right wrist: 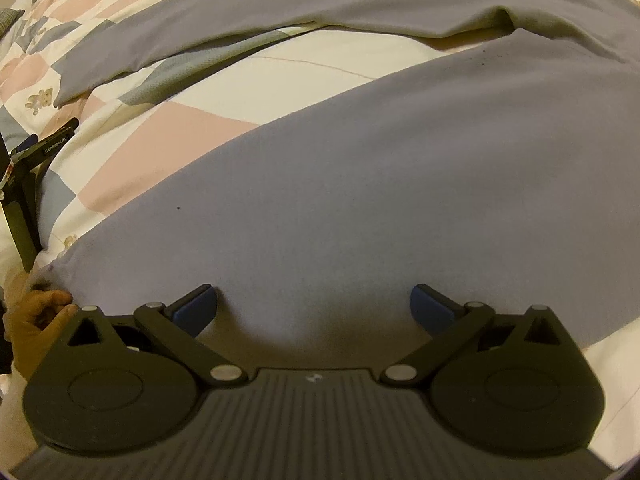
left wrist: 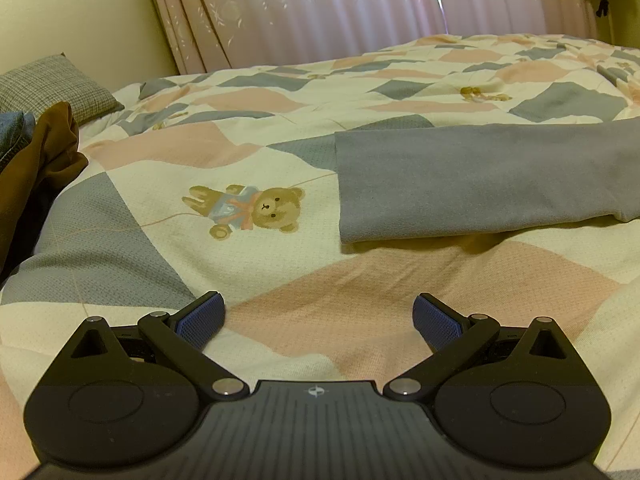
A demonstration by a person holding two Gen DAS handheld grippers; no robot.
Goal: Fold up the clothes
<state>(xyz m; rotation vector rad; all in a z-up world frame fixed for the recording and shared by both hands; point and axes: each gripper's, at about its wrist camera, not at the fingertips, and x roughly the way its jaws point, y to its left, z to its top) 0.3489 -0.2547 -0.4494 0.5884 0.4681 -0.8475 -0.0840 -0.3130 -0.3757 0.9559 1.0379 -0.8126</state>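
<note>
Plainly, my right gripper (right wrist: 314,304), jaws apart, sat over the grey-blue soft knit garment's (right wrist: 360,168) hem; its sleeve (left wrist: 460,180) stretched sideways ahead-right of my empty, spread left gripper (left wrist: 318,316).

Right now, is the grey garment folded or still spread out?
Spread out. The grey garment lies flat on the bedspread, its sleeve stretched sideways; neither gripper grips it.

Grey-blue garment (right wrist: 360,184) — spread flat, unfolded.
</note>
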